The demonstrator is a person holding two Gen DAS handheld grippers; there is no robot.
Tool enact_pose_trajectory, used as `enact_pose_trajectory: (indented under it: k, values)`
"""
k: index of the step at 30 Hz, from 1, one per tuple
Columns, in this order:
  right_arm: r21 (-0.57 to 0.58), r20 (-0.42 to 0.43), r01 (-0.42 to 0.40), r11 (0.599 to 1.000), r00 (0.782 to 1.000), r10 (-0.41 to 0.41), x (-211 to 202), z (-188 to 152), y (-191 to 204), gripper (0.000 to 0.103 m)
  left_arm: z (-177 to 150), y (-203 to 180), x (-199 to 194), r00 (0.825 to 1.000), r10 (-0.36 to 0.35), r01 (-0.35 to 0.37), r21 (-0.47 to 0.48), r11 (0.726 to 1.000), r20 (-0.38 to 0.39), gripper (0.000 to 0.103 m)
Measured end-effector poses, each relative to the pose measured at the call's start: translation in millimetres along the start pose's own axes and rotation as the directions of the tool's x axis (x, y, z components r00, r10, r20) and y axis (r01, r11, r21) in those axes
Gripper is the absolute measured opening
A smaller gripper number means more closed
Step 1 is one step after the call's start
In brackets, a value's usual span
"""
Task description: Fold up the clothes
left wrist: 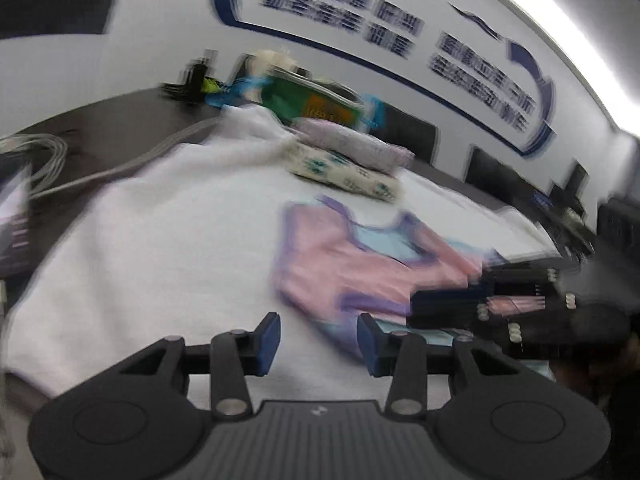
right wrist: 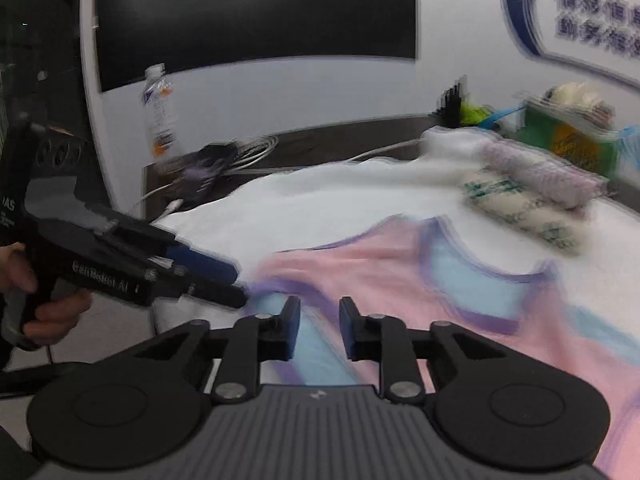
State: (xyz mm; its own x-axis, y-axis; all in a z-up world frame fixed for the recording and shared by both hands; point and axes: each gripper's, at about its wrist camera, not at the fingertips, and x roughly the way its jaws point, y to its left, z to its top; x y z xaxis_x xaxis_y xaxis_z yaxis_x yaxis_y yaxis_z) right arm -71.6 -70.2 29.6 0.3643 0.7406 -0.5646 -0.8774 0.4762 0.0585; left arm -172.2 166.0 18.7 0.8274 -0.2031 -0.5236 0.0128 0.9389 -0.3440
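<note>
— What's on the table from where you stand?

— A white cloth [left wrist: 160, 248], soft and a bit fuzzy like a towel, spread over a dark tabletop [left wrist: 112, 128]. Flat on it lies a little pink garment [left wrist: 344, 268], sleeveless, with purple binding round the neck and armholes and pale blue panels. It's motion-blurred, so I can't make out the weave.

— And the grippers?

— The left gripper [left wrist: 318, 340] hovers low at the garment's near edge, blue-padded fingers well apart with nothing between them. The right gripper [right wrist: 319, 330] is over the garment's lower part, jaws parted by a narrower gap, with blue fabric showing through it; they aren't pinching anything. Both are black plastic with ribbed grey bases.

— Anything already folded?

— Behind the garment there's a stack of two folded pieces: a fuzzy lilac one [right wrist: 540, 172] on top of a cream one with a green print [right wrist: 528, 208]. Further back stands a green bag [left wrist: 312, 100] with blue handles.

— Any writing?

— On the side of the left gripper, seen from the right wrist, white lettering, something ending "AI"; the rest is too smeared. Blue Chinese characters on the wall sign [left wrist: 400, 28], unreadable in the blur. A clear plastic bottle [right wrist: 160, 112] with a label stands upright by a coil of grey cable [right wrist: 256, 152].
</note>
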Motion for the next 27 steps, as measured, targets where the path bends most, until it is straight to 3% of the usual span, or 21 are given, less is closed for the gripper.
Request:
enact_pose_trajectory:
  k: [3, 5, 7, 10, 14, 17, 23, 25, 27]
  values:
    - [-0.034, -0.028, -0.086, 0.996, 0.996, 0.085, 25, 1, 18, 0.024, 7, 22, -6, 1.0, 0.01, -0.01, -0.056, 0.998, 0.007, 0.04]
    - [-0.047, -0.045, -0.057, 0.997, 0.997, 0.055, 36, -3, 25, 0.024, 12, 25, 2, 1.0, -0.003, 0.003, -0.051, 0.999, -0.008, 0.04]
    - [-0.062, -0.054, 0.027, 0.998, 0.998, -0.03, 43, -8, 27, 0.005, 17, 25, 14, 0.999, -0.017, 0.016, -0.046, 0.999, -0.03, 0.04]
    - [0.122, 0.004, 0.039, 0.992, 0.999, -0.04, 23, -8, 2, 0.003, 20, 21, 32, 0.997, -0.06, 0.059, -0.027, 0.998, -0.054, 0.04]
    - [0.382, 0.087, -0.006, 0.924, 0.996, -0.029, -7, -14, -33, 0.003, 20, 2, 52, 0.985, -0.155, 0.156, 0.006, 0.988, -0.074, 0.041]
    - [0.45, 0.12, -0.047, 0.892, 0.993, -0.008, -18, -26, -42, 0.003, 19, -9, 64, 0.979, -0.183, 0.186, 0.022, 0.982, -0.092, 0.042]
    - [0.338, -0.008, -0.057, 0.939, 0.998, 0.063, 2, -31, -17, 0.007, 20, -4, 67, 0.98, -0.185, 0.182, -0.046, 0.982, -0.074, 0.042]
    - [0.304, 0.01, -0.065, 0.95, 0.998, 0.065, -4, -26, -18, 0.012, 21, -2, 68, 0.982, -0.174, 0.169, -0.065, 0.983, -0.069, 0.042]
    - [0.28, 0.052, -0.02, 0.96, 0.999, 0.006, -17, -19, -29, 0.028, 23, -2, 71, 0.985, -0.157, 0.151, -0.078, 0.985, -0.071, 0.042]
